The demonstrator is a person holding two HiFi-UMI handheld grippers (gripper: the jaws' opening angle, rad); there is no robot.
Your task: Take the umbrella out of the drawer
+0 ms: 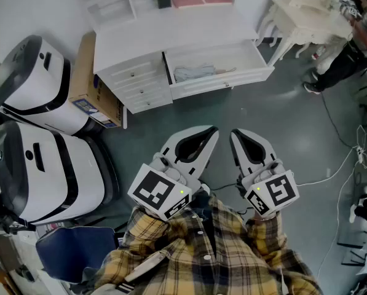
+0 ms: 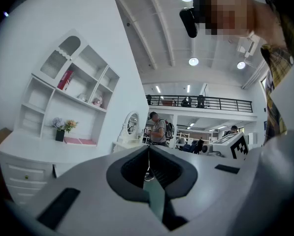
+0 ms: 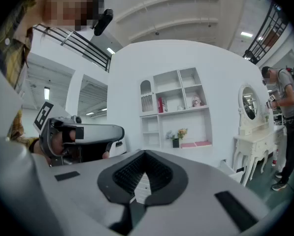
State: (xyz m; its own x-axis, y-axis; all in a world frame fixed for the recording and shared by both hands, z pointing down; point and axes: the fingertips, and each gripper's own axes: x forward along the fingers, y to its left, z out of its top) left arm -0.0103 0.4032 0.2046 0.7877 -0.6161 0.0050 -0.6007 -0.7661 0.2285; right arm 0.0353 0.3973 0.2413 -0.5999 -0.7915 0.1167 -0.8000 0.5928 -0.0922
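The reach has not started; the left gripper (image 1: 211,131) and right gripper (image 1: 235,134) sit close to the person's chest, both with jaws together on nothing; the grey umbrella (image 1: 194,72) lies in the open drawer (image 1: 223,83) of the white desk (image 1: 171,39), well apart from them; the next move, I judge, calls for stepping closer, parting one claw and reaching into the drawer.
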